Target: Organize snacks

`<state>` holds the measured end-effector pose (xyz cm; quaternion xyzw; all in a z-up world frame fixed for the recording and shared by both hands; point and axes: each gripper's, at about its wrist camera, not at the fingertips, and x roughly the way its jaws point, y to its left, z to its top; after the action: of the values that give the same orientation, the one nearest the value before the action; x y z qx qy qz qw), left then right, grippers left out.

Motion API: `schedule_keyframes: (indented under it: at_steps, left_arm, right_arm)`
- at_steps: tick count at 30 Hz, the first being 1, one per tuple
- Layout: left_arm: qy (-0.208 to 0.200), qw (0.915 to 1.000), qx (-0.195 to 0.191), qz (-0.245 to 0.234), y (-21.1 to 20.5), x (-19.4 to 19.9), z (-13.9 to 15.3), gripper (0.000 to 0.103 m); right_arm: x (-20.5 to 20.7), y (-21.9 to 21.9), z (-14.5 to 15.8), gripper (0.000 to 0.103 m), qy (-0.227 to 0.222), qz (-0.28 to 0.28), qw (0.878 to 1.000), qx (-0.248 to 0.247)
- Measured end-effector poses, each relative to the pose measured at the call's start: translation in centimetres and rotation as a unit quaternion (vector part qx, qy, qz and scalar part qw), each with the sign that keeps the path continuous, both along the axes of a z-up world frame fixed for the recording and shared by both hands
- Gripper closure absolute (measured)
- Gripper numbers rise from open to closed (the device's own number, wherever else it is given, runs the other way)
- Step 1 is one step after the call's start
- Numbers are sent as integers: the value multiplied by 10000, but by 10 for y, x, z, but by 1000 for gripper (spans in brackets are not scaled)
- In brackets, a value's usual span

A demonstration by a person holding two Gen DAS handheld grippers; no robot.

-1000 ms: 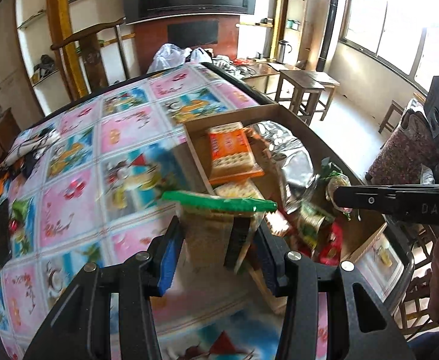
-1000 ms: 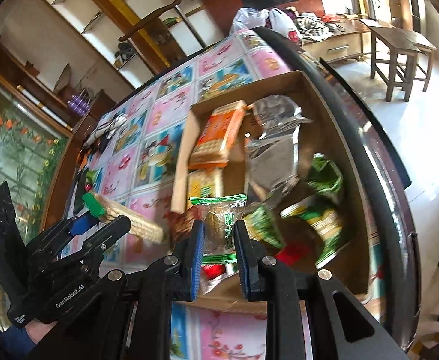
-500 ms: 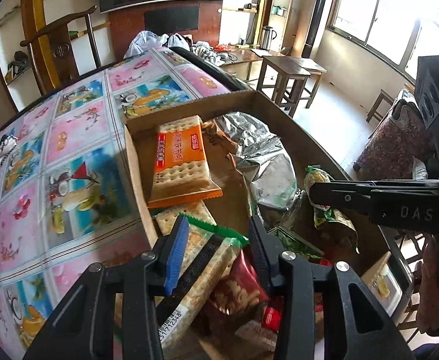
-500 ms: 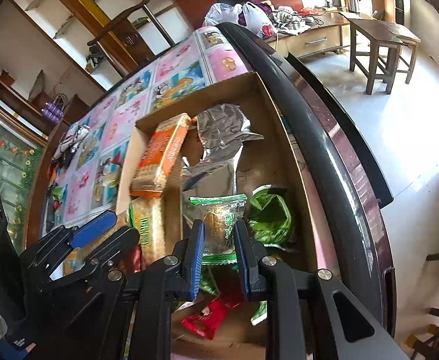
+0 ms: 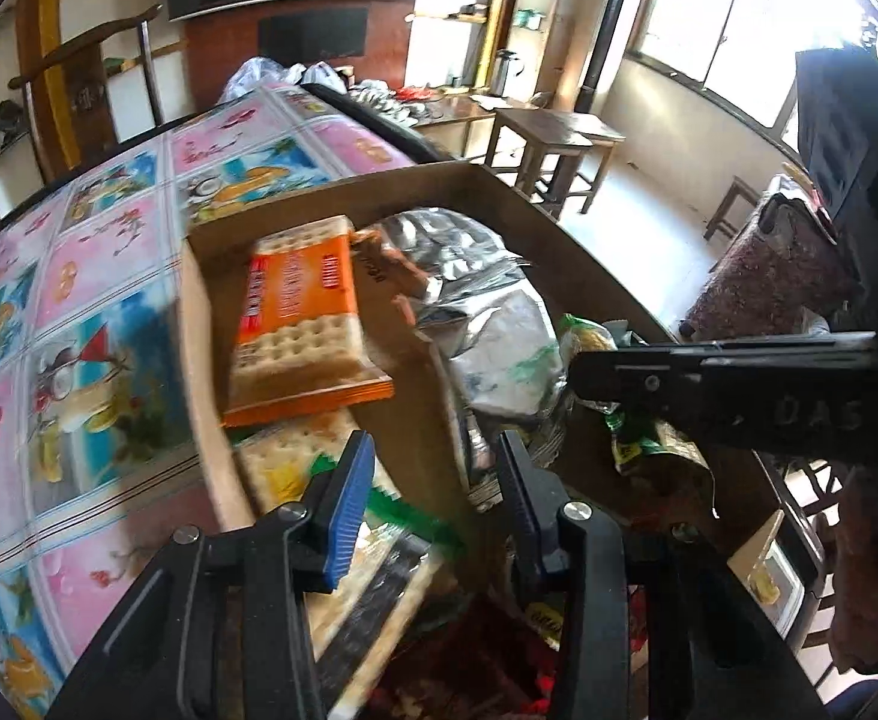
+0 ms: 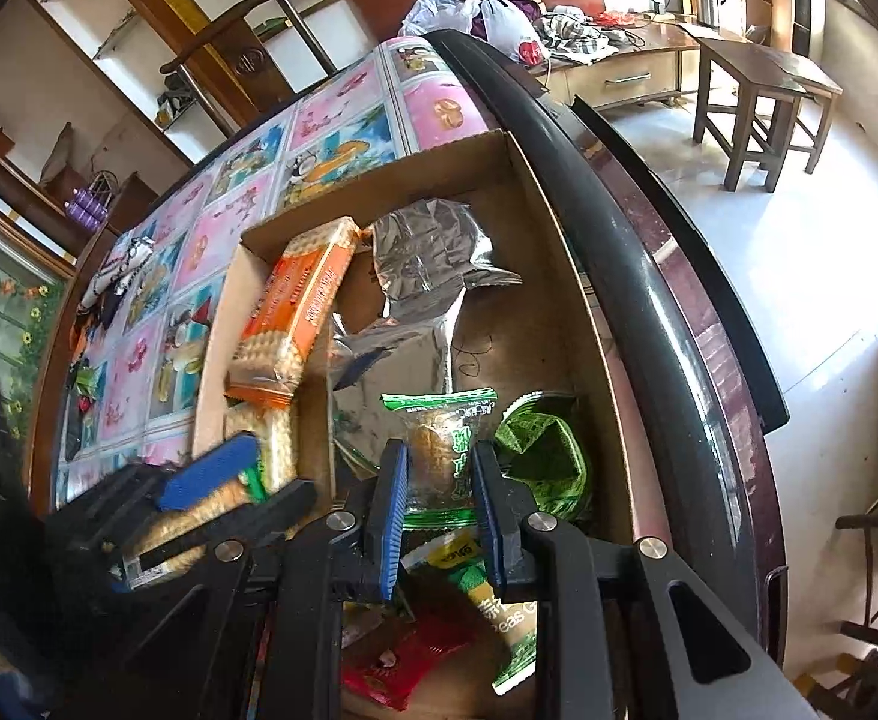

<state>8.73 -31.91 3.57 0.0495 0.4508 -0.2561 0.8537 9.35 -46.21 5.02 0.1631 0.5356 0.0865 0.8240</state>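
- Both grippers have descended from above the patterned surface (image 5: 78,276) into the brown cardboard box (image 6: 565,276).
- Left gripper (image 5: 432,498): jaws spread beside the green-ended cracker pack (image 5: 372,564), apparently released.
- Right gripper (image 6: 439,507): jaws pinching the clear green-edged biscuit packet (image 6: 439,450), beginning to part; placement nearly complete.

Both grippers: black angular frames, silver screw heads at finger joints. Left gripper (image 5: 432,498) and right gripper (image 6: 439,504) carry blue ribbed pads. "DAS" lettering embossed on right gripper's side; green indicator light on black housing above it.
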Motion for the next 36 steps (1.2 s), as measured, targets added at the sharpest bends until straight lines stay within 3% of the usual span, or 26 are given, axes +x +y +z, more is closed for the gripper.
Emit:
schedule_keyframes:
  at_steps: [3,7,13,19,27,36]
  left_arm:
    - [0,9998,-99,-144,-8,-1,-3,61]
    - [25,9993,-273,-256,-12,-4,-1,52]
    - [18,9989,-272,-381,-14,-11,5,38]
    - [-186,9986,-190,-460,-8,-26,23,33]
    - [-688,9958,13,-598,5,-55,52,25]
    - [-1129,9914,253,-616,37,-94,72,14]
  right_arm:
    - [-5,2,10,79,-129,-22,9998,-137]
    - [-14,-2,24,79,-276,-136,9989,-358]
    - [-29,-9,40,79,-336,-352,9985,-239]
    - [-56,-5,49,77,-343,-604,9974,-180]
    - [-93,-5,59,53,-472,-1186,9914,-297]
    - [-125,8,51,36,-361,-1466,9875,-455]
